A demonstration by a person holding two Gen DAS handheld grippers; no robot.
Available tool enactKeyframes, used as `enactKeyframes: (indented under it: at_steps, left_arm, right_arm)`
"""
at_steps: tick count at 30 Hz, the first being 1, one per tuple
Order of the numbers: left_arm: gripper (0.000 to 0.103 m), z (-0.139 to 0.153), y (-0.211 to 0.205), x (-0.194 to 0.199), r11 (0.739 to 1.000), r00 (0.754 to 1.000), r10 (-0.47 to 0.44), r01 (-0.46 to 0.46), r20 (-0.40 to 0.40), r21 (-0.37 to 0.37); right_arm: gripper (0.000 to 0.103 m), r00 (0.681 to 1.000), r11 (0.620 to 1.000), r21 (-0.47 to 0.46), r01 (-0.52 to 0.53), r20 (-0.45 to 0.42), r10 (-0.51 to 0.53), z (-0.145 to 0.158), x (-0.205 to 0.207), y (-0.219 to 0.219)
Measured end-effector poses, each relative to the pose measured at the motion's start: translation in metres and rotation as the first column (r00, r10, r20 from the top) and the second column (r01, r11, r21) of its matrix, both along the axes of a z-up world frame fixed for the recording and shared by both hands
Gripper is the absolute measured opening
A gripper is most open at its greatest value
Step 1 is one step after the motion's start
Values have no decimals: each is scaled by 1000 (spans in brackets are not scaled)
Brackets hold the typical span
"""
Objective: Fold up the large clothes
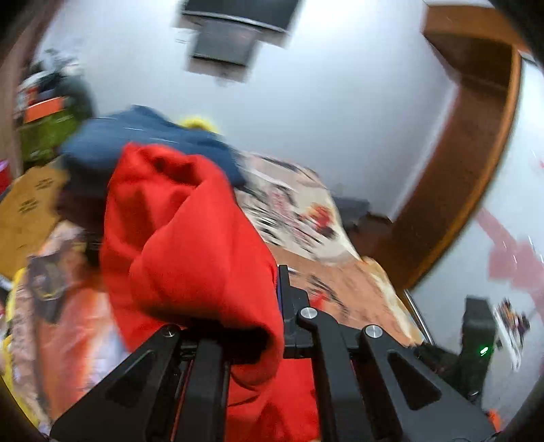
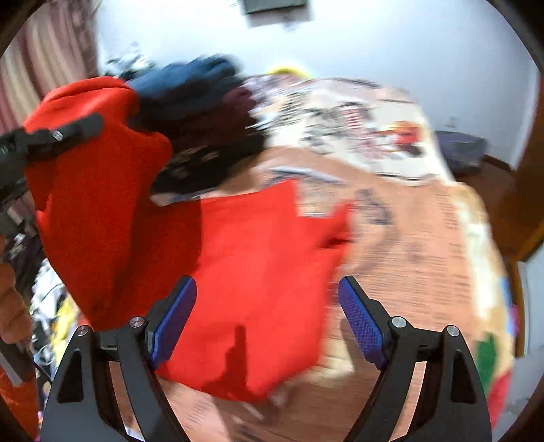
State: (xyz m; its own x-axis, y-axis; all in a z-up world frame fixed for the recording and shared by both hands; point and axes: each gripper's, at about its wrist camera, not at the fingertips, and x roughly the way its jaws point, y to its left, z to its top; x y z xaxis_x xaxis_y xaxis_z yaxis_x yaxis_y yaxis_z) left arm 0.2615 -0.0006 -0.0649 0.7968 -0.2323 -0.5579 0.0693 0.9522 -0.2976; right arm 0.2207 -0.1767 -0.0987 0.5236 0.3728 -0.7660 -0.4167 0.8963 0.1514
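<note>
White walls enclosed the room, and a bed (image 2: pixel 425 238) with a patterned orange and cream cover filled most of both views. One red garment (image 2: pixel 258 272) was seen, partly spread flat on the bed and partly lifted at one end. One pile of other clothes (image 2: pixel 204 129), dark blue and black, lay at the far end of the bed beside the raised red cloth. A single dark frame (image 1: pixel 234 30) was hung on the wall, and a wooden door frame (image 1: pixel 476 153) was seen at the right.

Two claws were counted. The left claw (image 1: pixel 275 306) was clamped tight on a bunched fold of the red garment, which was draped over its fingers and hung down on the left. In the right wrist view that same claw (image 2: pixel 78 129) was seen at the upper left, raised above the bed with cloth hanging from it. The right claw (image 2: pixel 268 312) was held wide apart with nothing between its two blue pads (image 2: pixel 360 319), above the near edge of the flat part of the garment.

Bare cover was left to the right of the garment, up to the bed's right edge. Clutter was crowded along the left side, blurred beyond telling apart.
</note>
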Motion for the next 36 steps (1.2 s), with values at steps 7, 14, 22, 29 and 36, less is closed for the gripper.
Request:
enactKeyframes:
  at_steps: [7,14,22,29,36]
  left_arm:
    - [4,-92,-120,26,926,900,-334,369,-279,82]
    - [59,-110,-121,9,896,842,-388,440,-376,60]
    - [70,-56,-53,-19,931,923,-291,334,-252,145]
    - [90,-75,11,-16,948,953,-116,190,-280,254]
    - [91,-129,36,-33,969,904,-141,209,-405,130]
  right_arm:
    - [83,989,988,-31,150,-10,-150,-1,-6,-66]
    - [83,988,988,-32,151,-17,-152,1,-17,-77]
    - [83,996,997,45,64,52,-66,32,-16,-50]
    - [83,1000,999,38,-23,9,22,13,1,0]
    - [83,997,995,-88,50,-51,-55,-34,3,-14]
